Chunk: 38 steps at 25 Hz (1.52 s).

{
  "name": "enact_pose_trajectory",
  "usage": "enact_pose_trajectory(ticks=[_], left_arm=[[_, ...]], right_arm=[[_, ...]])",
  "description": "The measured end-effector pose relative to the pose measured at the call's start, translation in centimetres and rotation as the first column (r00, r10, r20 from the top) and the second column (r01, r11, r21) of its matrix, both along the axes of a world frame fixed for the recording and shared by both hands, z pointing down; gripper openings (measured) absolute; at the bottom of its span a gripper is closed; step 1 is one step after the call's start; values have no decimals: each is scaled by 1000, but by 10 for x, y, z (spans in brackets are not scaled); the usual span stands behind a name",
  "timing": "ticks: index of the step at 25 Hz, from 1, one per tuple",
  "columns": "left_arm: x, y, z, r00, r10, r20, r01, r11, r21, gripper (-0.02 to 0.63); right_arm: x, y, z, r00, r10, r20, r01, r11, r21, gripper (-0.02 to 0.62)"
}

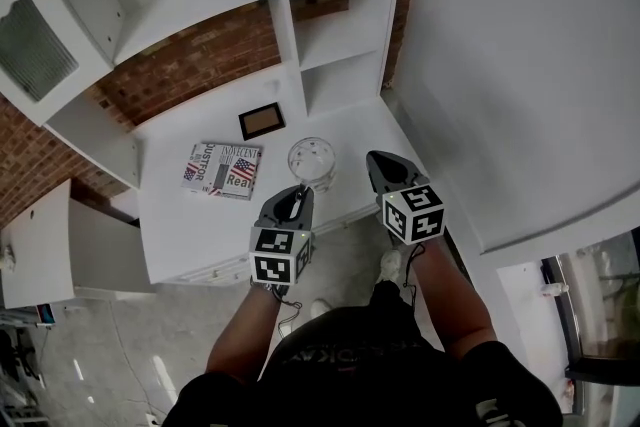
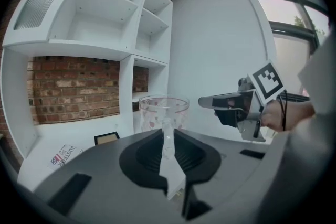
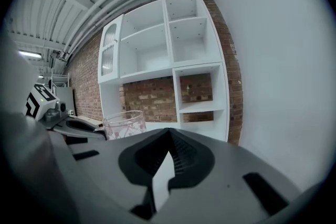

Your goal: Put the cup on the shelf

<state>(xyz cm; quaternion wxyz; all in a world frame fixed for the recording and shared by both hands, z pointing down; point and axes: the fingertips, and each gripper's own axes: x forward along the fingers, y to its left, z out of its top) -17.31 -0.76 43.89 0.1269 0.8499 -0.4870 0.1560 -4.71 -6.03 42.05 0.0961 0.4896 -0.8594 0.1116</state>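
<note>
A clear glass cup (image 1: 311, 158) with faint pink marks is at the tips of my left gripper (image 1: 299, 194), over the white counter (image 1: 190, 225). In the left gripper view the jaws stand almost together, pinching the near wall of the cup (image 2: 164, 110) below its rim. My right gripper (image 1: 381, 160) is just right of the cup, apart from it, its jaws shut with nothing between them (image 3: 169, 136). From that side the cup (image 3: 125, 123) shows to the left. The white shelf unit (image 1: 335, 35) rises behind the counter with bare compartments.
A magazine (image 1: 222, 169) lies on the counter left of the cup, and a small dark picture frame (image 1: 262, 121) lies behind it by the brick back wall. A white wall (image 1: 500, 65) closes the right side. A glass-front cabinet door (image 1: 30, 40) is at upper left.
</note>
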Motion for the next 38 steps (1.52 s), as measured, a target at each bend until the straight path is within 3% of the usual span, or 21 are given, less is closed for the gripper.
enact_pose_trajectory(ticks=[23,38], left_arm=[[88,-136,38,989,-147,7,147,988,-40,35],[133,-203,58,953,-303,26,303,952,-36,35]], right_arm=[[69,-162,30,986,-163,46,165,986,-35,0],[104,-219,46,947,-320,15,320,946,-59,0]])
